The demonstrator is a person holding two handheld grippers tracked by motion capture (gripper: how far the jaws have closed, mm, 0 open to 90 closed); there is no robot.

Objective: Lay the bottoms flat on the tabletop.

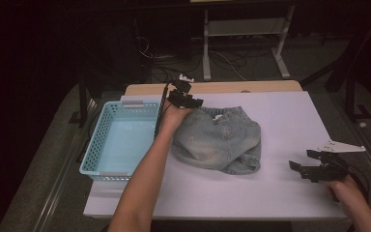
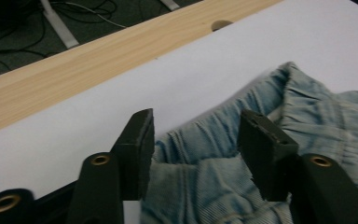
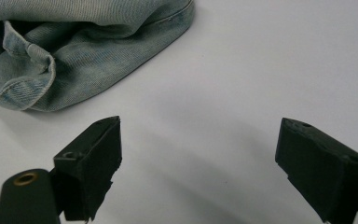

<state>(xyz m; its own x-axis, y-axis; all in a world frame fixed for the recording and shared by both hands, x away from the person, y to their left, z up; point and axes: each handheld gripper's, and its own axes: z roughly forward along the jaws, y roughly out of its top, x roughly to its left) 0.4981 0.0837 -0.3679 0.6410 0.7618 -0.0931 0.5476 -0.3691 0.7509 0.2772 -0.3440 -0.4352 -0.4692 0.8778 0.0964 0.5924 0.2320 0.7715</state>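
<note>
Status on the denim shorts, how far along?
Done: the denim shorts lie bunched on the white table. In hand: the left gripper sits open at the waistband, jaws astride the cloth without pressing it; the right gripper waits open, apart. Left: probably moving them into the blue basket.

No legible text anywhere — pics prob. too dim.

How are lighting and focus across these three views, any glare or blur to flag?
High view: dim and soft, the room behind nearly black, while the white table stays readable. Left gripper view: sharp on the denim garment, with the nearest parts of the jaws soft. Right gripper view: even light, no glare, and soft jaw shadows on the tabletop.
</note>
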